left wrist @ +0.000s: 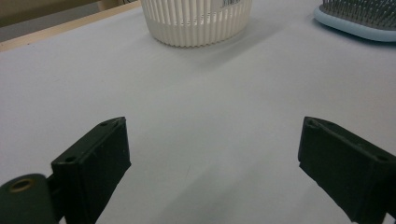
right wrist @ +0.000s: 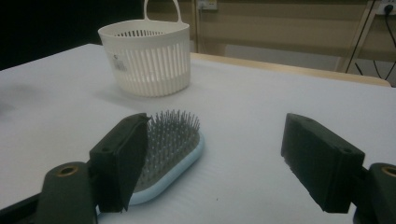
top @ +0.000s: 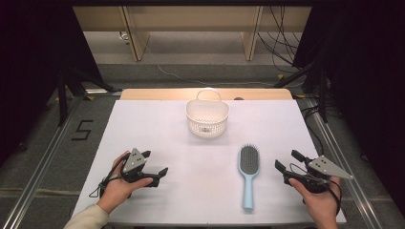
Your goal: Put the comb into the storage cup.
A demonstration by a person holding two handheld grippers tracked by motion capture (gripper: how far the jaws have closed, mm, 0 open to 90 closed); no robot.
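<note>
A light blue hairbrush (top: 248,172) lies bristles up on the white table, handle toward the near edge. It also appears in the right gripper view (right wrist: 173,149) and at the top right of the left gripper view (left wrist: 359,18). A white slotted basket (top: 207,117) with a loop handle stands upright at the far middle, basket (right wrist: 147,60), basket (left wrist: 196,21). My left gripper (top: 154,164) rests open at the near left, held by a hand, nothing between its jaws (left wrist: 212,163). My right gripper (top: 288,160) is open just right of the brush, jaws apart and bare (right wrist: 212,154).
The white table top (top: 157,129) ends in a wooden strip (top: 157,94) at the far side. Black stands and cables (top: 315,81) sit on the floor at both far corners. Wooden furniture legs stand beyond the table.
</note>
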